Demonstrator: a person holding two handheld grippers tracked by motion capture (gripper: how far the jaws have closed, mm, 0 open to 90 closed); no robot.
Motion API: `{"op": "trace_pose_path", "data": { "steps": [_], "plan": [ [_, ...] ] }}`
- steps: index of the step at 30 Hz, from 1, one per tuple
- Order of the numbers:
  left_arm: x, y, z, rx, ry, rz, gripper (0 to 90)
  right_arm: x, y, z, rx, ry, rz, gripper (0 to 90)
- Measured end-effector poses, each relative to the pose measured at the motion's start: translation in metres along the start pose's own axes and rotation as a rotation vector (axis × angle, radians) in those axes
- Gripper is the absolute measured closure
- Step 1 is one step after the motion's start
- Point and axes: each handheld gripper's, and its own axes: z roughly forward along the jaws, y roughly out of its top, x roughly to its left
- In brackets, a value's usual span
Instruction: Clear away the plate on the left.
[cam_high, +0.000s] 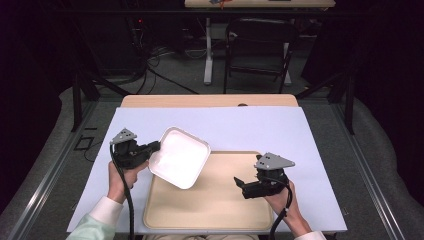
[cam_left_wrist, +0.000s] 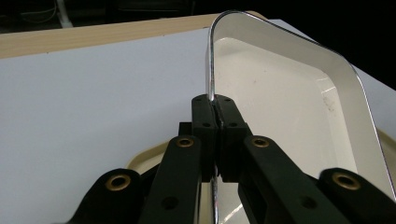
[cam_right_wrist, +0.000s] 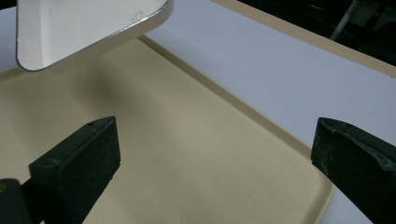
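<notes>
White tray (cam_high: 179, 157), stiff, thin-walled and probably light, is pinched at its nine o'clock rim by the left tool (cam_left_wrist: 215, 119), while the right tool (cam_right_wrist: 212, 158) gapes empty.

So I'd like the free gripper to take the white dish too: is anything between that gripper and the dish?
Nothing visible. The right gripper hangs open over the bare beige tray, and the white dish, clamped by its rim in the left gripper, is tilted above the tray's far left part.

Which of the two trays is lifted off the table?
The white enamel tray with metal rim, held by the left claw; the flat beige plastic tray lies below it.
</notes>
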Motion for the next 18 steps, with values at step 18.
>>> {"op": "trace_pose_path", "data": {
  "steps": [18],
  "plan": [
    [-0.026,0.001,0.017,-0.013,-0.026,0.032,88.5,0.025,0.024,0.042,-0.017,0.128,0.004,7.6]
  ]
}}
